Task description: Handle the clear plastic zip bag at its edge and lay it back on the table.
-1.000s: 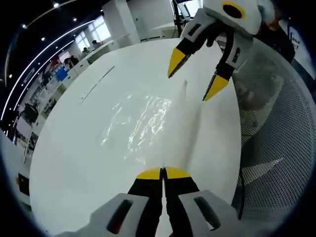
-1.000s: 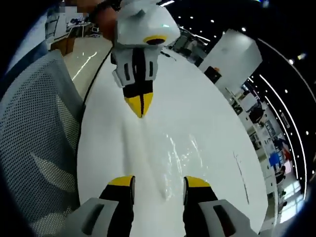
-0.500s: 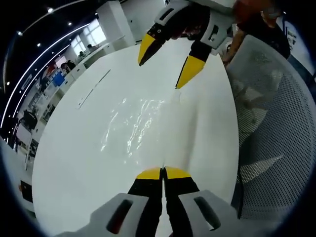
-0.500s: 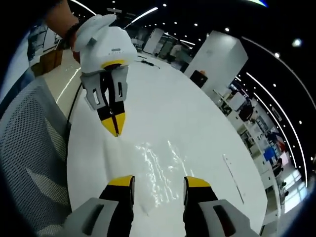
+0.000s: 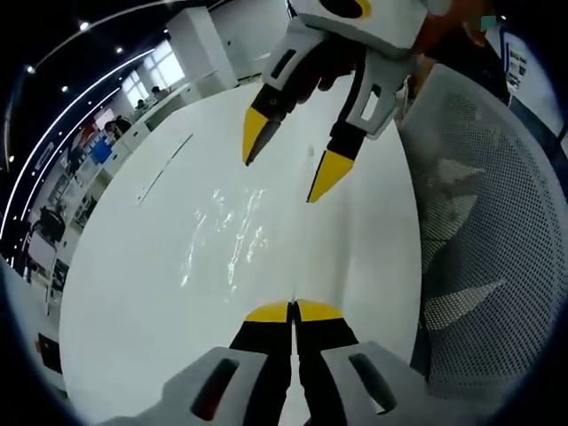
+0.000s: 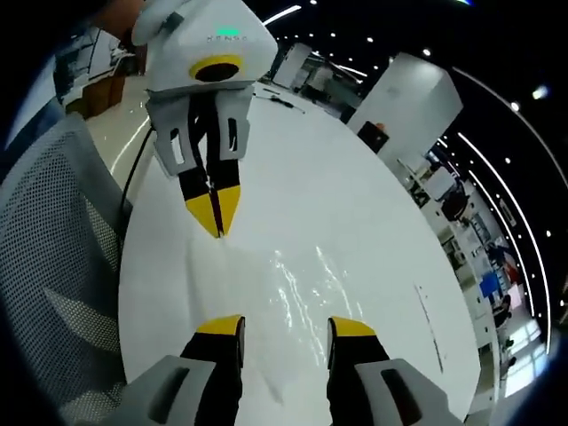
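The clear plastic zip bag (image 5: 232, 238) lies flat on the white round table (image 5: 133, 293), showing mostly as glints; the same bag (image 6: 300, 286) shines in the right gripper view. My left gripper (image 5: 293, 311) is shut on the bag's near edge, and a crease runs away from its tips. In the right gripper view the left gripper (image 6: 217, 211) points down at that edge, jaws together. My right gripper (image 5: 290, 161) hangs open above the far side of the bag. Its own jaws (image 6: 286, 328) stand apart with nothing between them.
A grey mesh chair (image 5: 484, 240) stands against the table's edge, seen also as the mesh chair (image 6: 53, 266) in the right gripper view. A thin pale strip (image 5: 165, 167) lies on the table beyond the bag. Office desks and ceiling lights fill the background.
The right gripper has come lower and nearer over the bag, still open. The left gripper stays shut on the bag's edge; the views have shifted slightly.
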### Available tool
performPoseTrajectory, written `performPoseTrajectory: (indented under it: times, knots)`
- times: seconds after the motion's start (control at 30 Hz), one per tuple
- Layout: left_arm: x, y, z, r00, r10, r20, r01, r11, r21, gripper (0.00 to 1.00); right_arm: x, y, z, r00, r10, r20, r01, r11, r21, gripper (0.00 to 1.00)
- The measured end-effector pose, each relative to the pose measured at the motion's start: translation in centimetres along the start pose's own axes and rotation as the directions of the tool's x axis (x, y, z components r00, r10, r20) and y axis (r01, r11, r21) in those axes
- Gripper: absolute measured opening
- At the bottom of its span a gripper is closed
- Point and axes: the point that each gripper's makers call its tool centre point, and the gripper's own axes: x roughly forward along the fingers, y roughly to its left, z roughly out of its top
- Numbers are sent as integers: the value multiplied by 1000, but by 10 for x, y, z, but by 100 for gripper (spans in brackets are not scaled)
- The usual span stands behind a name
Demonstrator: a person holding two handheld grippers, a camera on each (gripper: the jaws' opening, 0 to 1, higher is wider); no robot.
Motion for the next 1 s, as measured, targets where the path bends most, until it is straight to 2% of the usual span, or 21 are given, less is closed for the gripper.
performPoseTrajectory:
  times: [0.37, 0.63, 0.87, 1.0]
  knots:
    - [-1, -3, 2, 1000, -9, 11, 9, 1000, 8, 0, 12, 7, -6, 999, 21, -32, -23, 999, -34, 33]
    - [-2, -4, 3, 1000, -9, 17, 9, 1000, 5, 0, 21, 13, -9, 998, 43, -38, -43, 999, -17, 29]
    - [-3, -4, 7, 999, -9, 31, 9, 1000, -2, 0, 28, 22, -15, 995, 75, -61, -75, 997, -2, 19]
    - [-3, -2, 7, 999, -4, 41, 5, 1000, -15, 0, 30, 28, -16, 993, 89, -71, -91, 995, -27, 4]
